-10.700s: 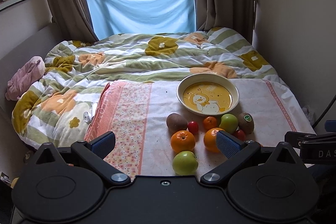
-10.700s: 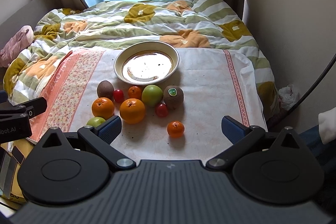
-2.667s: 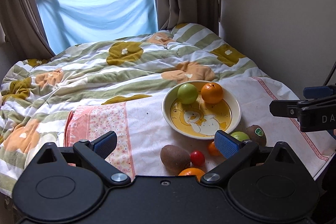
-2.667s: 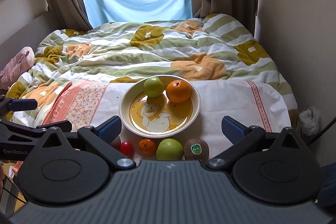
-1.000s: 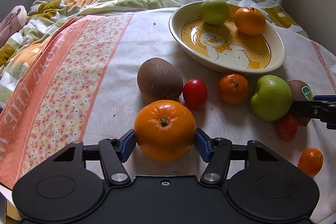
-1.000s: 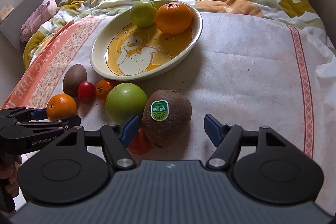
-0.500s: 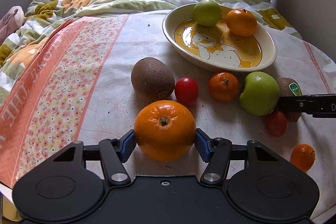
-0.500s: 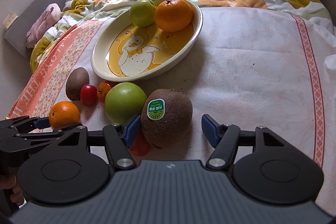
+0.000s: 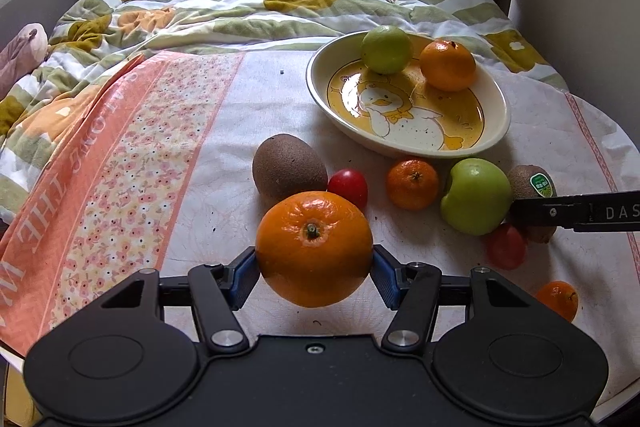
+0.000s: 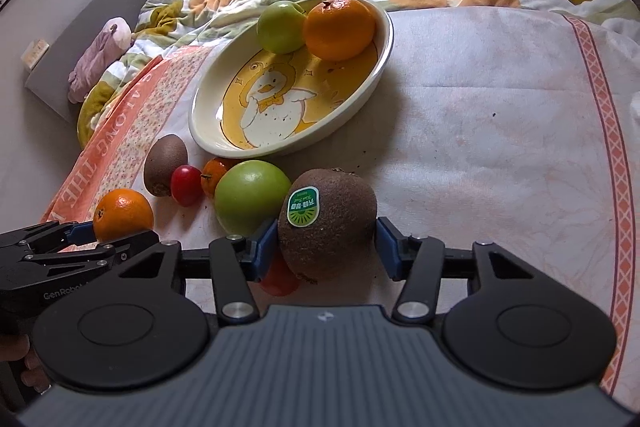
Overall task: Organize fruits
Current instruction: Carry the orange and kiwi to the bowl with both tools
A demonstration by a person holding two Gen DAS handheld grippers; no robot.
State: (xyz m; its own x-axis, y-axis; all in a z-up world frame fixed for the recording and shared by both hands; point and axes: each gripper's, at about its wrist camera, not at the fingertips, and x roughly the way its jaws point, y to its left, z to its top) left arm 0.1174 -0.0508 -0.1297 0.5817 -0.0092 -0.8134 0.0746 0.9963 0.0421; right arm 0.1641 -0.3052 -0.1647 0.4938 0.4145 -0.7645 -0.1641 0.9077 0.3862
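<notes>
My left gripper (image 9: 314, 277) is shut on a large orange (image 9: 314, 249), its blue pads pressed against both sides, just above the white cloth. My right gripper (image 10: 326, 247) has its jaws closing around a brown kiwi with a green sticker (image 10: 328, 223), and both pads touch its sides. A cream bowl with a duck picture (image 10: 384, 39) stands beyond, with a green apple (image 10: 280, 27) and an orange (image 10: 338, 27) at its far edge. In the right wrist view the left gripper (image 10: 80, 231) with its orange (image 10: 123, 214) is at the lower left.
Loose fruit lies in front of the bowl: a plain kiwi (image 9: 289, 166), a cherry tomato (image 9: 348, 187), a small mandarin (image 9: 412, 183), a green apple (image 9: 474, 195), another tomato (image 9: 506, 247) and a mandarin (image 9: 558, 299). A rumpled duvet (image 9: 280, 11) lies behind. The cloth's front edge is near.
The right gripper's jaws have narrowed from wide apart onto the stickered kiwi. The left gripper has kept its hold on the large orange and stayed about where it was.
</notes>
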